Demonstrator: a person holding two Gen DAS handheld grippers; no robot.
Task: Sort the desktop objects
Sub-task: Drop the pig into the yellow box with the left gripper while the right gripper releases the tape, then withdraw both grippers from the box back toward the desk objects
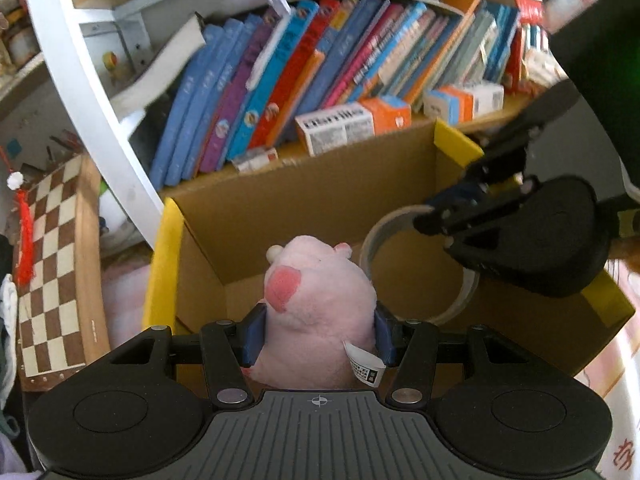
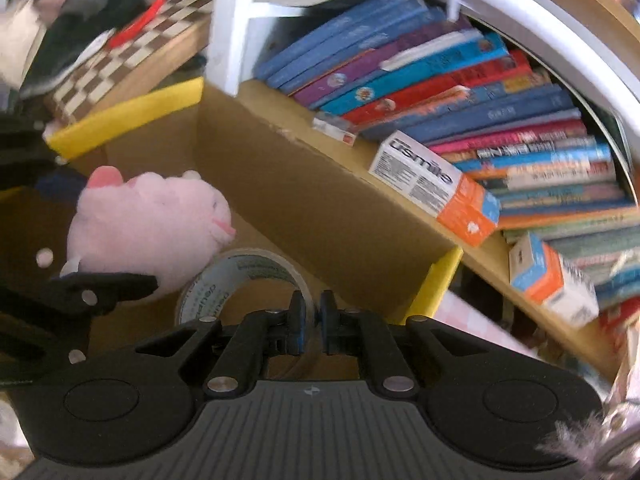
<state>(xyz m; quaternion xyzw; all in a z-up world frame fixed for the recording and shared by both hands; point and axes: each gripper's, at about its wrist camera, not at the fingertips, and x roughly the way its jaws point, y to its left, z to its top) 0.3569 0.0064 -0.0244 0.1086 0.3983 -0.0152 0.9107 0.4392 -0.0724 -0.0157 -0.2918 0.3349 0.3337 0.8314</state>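
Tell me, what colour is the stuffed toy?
Pink. The stuffed toy shows best in the left wrist view, held in the left gripper.

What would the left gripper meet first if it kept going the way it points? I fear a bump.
Probably the cardboard box: its floor or back wall lies ahead of the left gripper, beyond the held plush. Depth is unclear.

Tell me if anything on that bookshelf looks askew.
Yes. The books all lean to one side instead of standing upright, and small boxes lie loose on the shelf edge in front of them. One thick book slumps against the frame.
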